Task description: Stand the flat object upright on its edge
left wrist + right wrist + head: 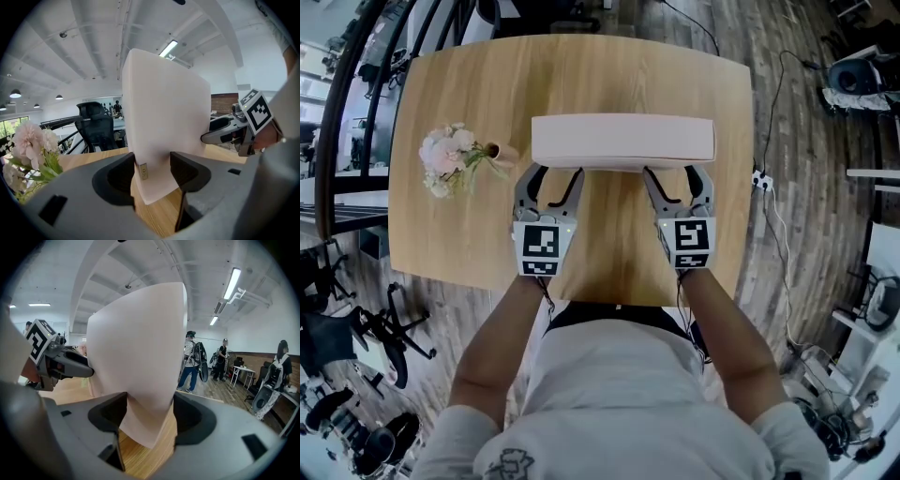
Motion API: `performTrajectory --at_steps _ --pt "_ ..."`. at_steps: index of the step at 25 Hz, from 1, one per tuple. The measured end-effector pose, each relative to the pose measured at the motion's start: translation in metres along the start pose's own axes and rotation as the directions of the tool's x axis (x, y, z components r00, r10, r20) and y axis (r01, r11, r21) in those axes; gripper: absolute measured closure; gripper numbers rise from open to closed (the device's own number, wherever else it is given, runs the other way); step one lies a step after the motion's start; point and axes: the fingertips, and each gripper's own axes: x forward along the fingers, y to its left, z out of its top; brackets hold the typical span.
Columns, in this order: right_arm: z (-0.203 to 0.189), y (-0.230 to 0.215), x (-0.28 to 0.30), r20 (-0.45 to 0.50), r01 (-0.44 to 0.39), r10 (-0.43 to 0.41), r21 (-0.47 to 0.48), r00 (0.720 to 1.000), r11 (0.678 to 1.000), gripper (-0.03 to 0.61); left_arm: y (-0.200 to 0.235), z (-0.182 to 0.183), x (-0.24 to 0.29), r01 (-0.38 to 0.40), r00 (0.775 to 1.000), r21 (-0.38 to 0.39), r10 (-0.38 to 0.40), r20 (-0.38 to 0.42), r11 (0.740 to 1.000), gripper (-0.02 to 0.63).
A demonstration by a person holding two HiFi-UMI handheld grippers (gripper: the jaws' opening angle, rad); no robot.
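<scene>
The box [622, 141] is held upright over mid-desk, its long axis running left to right. It is gripped from the near side. The left gripper [555, 176] has its jaws clamped across the thickness near the left end, the right gripper [672, 176] near the right end. Contact of the lower edge with the desk [609, 253] cannot be confirmed. Flowers [450, 161] lie just left; open room remains far and right.
</scene>
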Motion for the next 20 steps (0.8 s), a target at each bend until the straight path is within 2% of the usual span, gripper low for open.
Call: performTrajectory --at_steps 20 --pt "-0.022 0.001 0.014 -0.048 -0.013 0.013 0.006 0.999 1.000 0.259 -0.003 -0.027 0.013 0.011 0.998 -0.034 -0.013 -0.061 0.999 0.371"
